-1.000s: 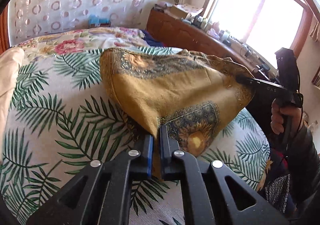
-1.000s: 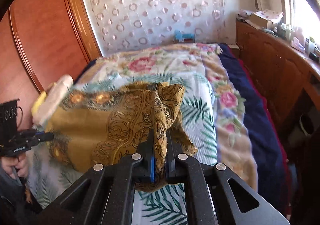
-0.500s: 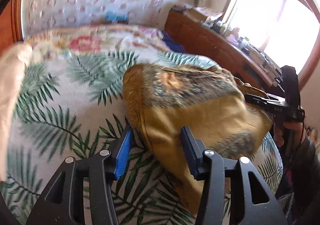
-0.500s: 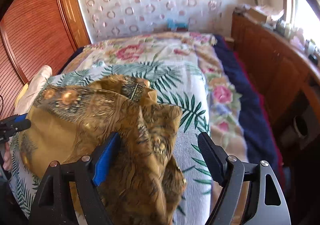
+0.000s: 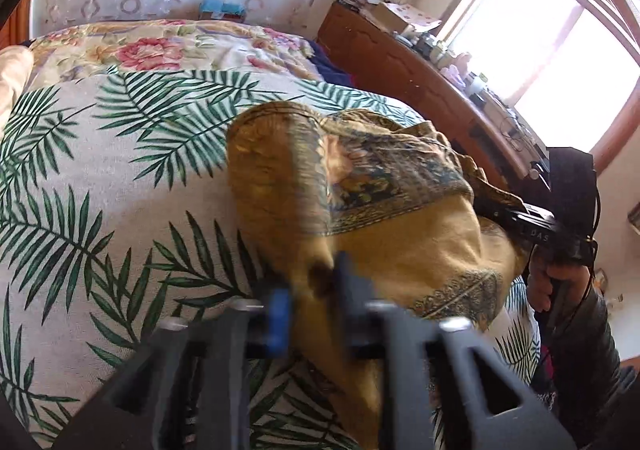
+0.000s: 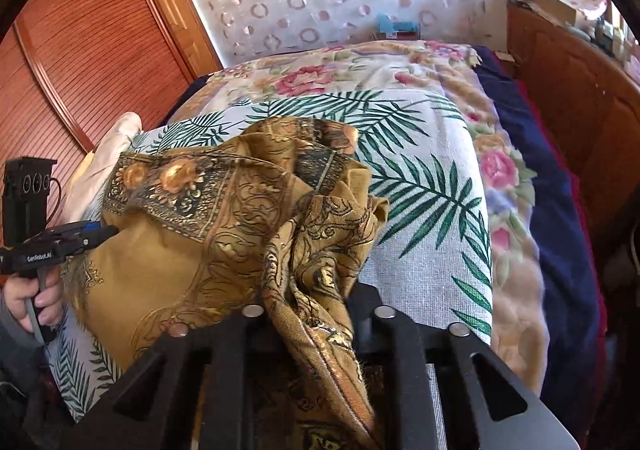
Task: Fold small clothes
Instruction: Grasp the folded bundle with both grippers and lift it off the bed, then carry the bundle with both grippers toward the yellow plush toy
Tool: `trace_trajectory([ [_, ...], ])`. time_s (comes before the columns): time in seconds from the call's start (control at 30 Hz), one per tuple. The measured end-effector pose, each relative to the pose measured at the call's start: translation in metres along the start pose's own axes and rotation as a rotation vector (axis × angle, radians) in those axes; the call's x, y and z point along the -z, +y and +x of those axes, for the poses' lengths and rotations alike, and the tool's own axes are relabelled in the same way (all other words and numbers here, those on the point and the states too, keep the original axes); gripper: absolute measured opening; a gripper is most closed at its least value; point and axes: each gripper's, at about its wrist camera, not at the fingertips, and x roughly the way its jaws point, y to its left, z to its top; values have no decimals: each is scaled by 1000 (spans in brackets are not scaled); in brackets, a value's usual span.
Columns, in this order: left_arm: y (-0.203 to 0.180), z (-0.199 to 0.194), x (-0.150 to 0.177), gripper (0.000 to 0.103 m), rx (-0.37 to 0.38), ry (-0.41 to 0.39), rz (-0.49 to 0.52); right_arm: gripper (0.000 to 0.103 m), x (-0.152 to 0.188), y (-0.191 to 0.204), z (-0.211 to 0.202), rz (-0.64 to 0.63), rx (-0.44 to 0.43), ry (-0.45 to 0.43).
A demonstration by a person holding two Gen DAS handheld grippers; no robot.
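Note:
A mustard-gold patterned cloth lies bunched on the palm-leaf bedspread. My left gripper is blurred at the cloth's near edge, its jaws a small gap apart with cloth between them. The right gripper shows at the cloth's far side in the left wrist view. In the right wrist view the cloth is crumpled, and a fold hangs between my right gripper's jaws, which stand narrowly apart. The left gripper touches the cloth's left edge there.
A floral quilt covers the bed's far part. A wooden sideboard with clutter runs along the right under a bright window. A wooden wardrobe stands left. A cream pillow lies at the bed's left edge.
Both grippers held the cloth shut, opened wide and dropped it half a second ago, and now have narrowed again around cloth at its edges.

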Motion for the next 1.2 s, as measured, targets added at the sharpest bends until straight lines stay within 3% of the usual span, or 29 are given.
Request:
trace_trajectory([
  [0.2,-8,-37,1,7,49,-91,22,10,3,9,-20,-19,41,-99],
  [0.43,-5,-118,2,7,54,-265,24,7,-20,54,-50,-125,24,-234],
  [0.6,12,-179,6,6,-13,-389,17,7,-58,109,-54,-254,-27,-310],
  [0.7,26,-204,-1,6,-51,-422,13,7,-88,149,-45,-321,-54,-330],
  [0.93,44,-275,-44,6,-122,-544,20,7,-159,211,-39,-395,-91,-425],
  [1.2,52,-353,-80,6,-275,-692,69,7,-241,284,-21,-486,-116,-501],
])
